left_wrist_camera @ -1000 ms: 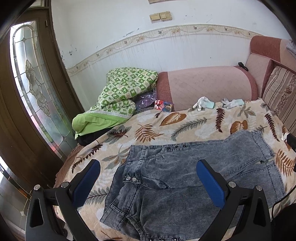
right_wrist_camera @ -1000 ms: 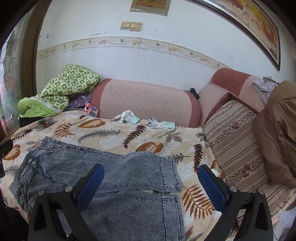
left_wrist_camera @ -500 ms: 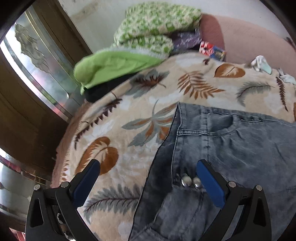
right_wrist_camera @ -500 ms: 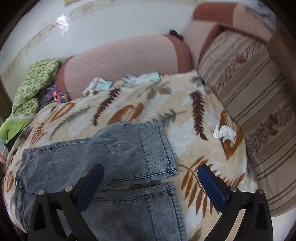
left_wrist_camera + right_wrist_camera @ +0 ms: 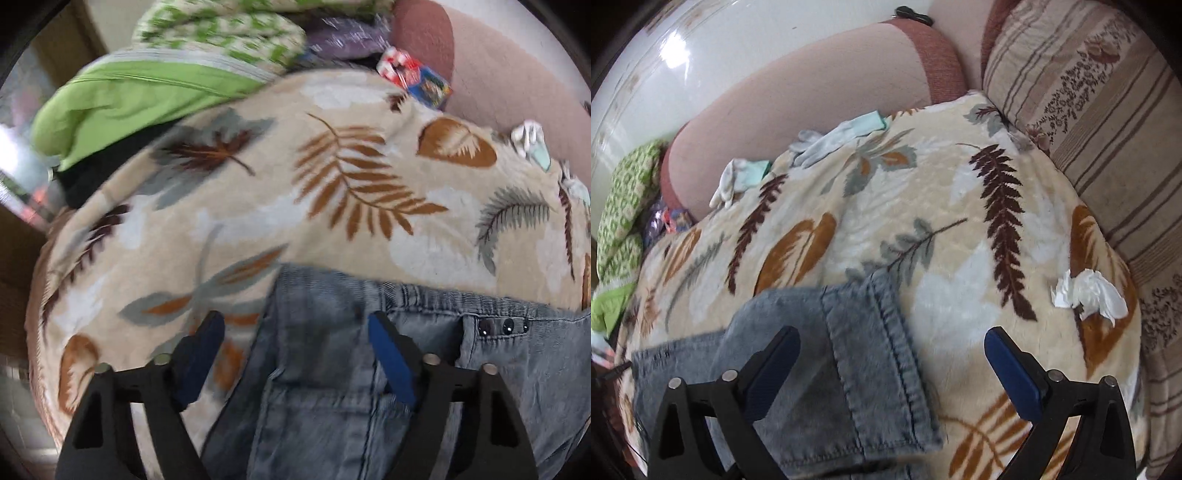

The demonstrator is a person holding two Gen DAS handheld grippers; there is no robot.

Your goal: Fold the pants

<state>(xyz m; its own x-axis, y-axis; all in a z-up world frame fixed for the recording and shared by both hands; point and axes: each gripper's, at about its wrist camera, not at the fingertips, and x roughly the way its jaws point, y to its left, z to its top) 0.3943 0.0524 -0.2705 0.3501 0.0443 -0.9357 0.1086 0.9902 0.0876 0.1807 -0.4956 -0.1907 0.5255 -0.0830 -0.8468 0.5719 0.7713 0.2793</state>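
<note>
Grey denim pants (image 5: 369, 369) are spread flat on the leaf-print blanket (image 5: 332, 206). The left gripper (image 5: 295, 339) is held spread over the waistband corner, contact maybe blurred; the right gripper (image 5: 890, 354) is splayed across the leg hem (image 5: 886, 325), nothing pinched.

left hand-held gripper (image 5: 295, 334), right hand-held gripper (image 5: 892, 350), black frames, blue finger pads, silver screws

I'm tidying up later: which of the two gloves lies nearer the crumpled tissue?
In the right wrist view, the flat glove with the green cuff pointing right is nearer the tissue. The bunched glove lies farther left.
</note>
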